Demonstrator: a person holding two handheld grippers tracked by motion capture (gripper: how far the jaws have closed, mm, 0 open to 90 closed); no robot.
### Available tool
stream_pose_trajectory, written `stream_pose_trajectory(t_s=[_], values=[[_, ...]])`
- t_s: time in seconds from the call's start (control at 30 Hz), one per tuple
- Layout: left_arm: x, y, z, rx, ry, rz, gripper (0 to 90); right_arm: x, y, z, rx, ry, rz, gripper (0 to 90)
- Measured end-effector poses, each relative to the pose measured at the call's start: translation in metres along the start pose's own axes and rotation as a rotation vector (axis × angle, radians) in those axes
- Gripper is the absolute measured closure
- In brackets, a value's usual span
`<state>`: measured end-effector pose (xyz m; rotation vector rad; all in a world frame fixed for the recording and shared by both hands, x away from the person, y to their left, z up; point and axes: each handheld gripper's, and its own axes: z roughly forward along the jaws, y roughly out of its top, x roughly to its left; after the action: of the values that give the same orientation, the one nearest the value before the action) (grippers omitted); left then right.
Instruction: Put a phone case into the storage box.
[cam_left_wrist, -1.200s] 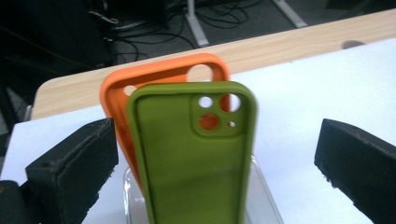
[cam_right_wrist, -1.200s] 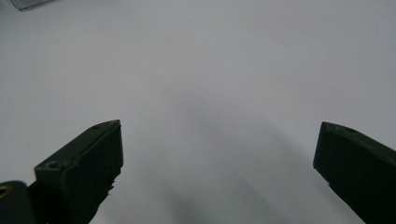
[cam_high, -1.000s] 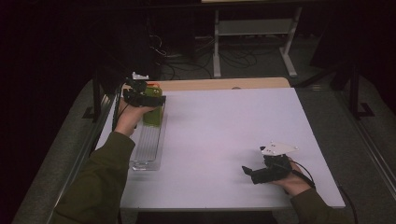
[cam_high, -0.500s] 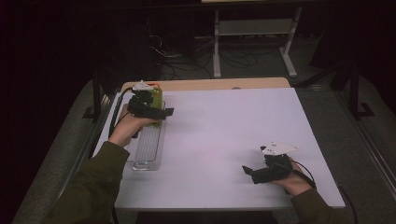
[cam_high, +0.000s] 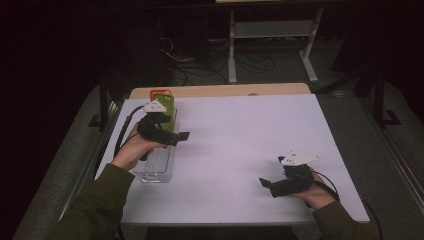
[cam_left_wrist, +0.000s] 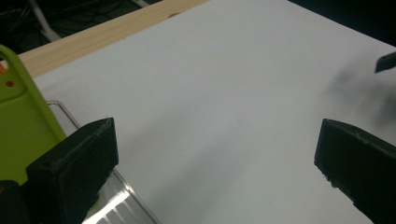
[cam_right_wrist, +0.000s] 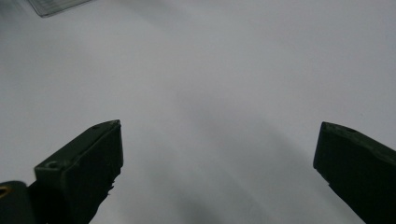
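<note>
Two handheld grippers work over a white table (cam_high: 240, 150); nearest, at the front right edge, the right gripper (cam_high: 267, 184) rests low in the person's hand, jaws released and wide apart with nothing between them, pointing left across bare tabletop; farther back on the left, the left gripper (cam_high: 182, 136) hovers just beside a clear plastic tray (cam_high: 157, 167), jaws likewise spread and empty, aimed right over the white surface; the tray lies lengthwise along the left edge; at its far end sits a lime-green case (cam_high: 165, 107) with an orange rim, just beside the left gripper; beyond, a wooden strip (cam_high: 225, 90) borders the table's far edge.
</note>
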<state>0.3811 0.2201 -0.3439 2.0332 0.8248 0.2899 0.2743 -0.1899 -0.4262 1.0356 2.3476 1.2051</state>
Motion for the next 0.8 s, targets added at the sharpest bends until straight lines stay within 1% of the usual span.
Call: stream_pose_trajectory(t_s=[0.03, 0.2, 0.23, 0.27, 0.33, 0.4, 0.43, 0.47, 0.53, 0.63, 0.67, 0.7, 0.8], values=[[-0.002, -0.002, -0.001, -0.006, -0.009, 0.004, 0.0, 0.0, 0.001, -0.001, -0.001, 0.003, 0.006, 0.9], [-0.007, -0.013, -0.006, -0.023, -0.035, 0.018, 0.0, 0.0, 0.003, -0.002, -0.006, 0.005, -0.023, 0.9], [-0.008, -0.015, -0.007, -0.025, -0.042, 0.029, 0.0, 0.0, 0.003, -0.003, -0.005, 0.009, -0.021, 0.9], [-0.009, -0.018, -0.008, -0.027, -0.05, 0.027, 0.0, 0.0, 0.003, -0.003, -0.006, 0.01, -0.025, 0.9], [-0.012, -0.023, -0.009, -0.03, -0.055, 0.036, 0.0, 0.001, 0.004, -0.003, -0.006, 0.016, -0.021, 0.9], [-0.014, -0.028, -0.01, -0.044, -0.057, 0.042, 0.0, 0.0, 0.005, -0.004, -0.008, 0.018, -0.037, 0.9], [-0.015, -0.031, -0.011, -0.054, -0.061, 0.046, 0.0, 0.002, 0.006, -0.005, -0.004, 0.023, -0.028, 0.9], [-0.017, -0.034, -0.012, -0.057, -0.063, 0.04, 0.0, 0.002, 0.006, -0.005, -0.001, 0.024, -0.035, 0.9], [-0.02, -0.039, -0.013, -0.071, -0.067, 0.048, 0.0, 0.002, 0.007, -0.006, -0.005, 0.027, -0.043, 0.9], [-0.023, -0.045, -0.016, -0.063, -0.067, 0.063, 0.0, 0.003, 0.009, -0.006, -0.009, 0.031, -0.046, 0.9], [-0.025, -0.047, -0.017, -0.07, -0.073, 0.055, 0.0, 0.004, 0.009, -0.007, -0.008, 0.032, -0.039, 0.9], [-0.025, -0.049, -0.019, -0.076, -0.077, 0.064, 0.0, 0.003, 0.01, -0.007, -0.014, 0.034, -0.049, 0.9], [-0.028, -0.055, -0.023, -0.087, -0.073, 0.072, 0.0, 0.004, 0.011, -0.008, -0.015, 0.035, -0.051, 0.9]])
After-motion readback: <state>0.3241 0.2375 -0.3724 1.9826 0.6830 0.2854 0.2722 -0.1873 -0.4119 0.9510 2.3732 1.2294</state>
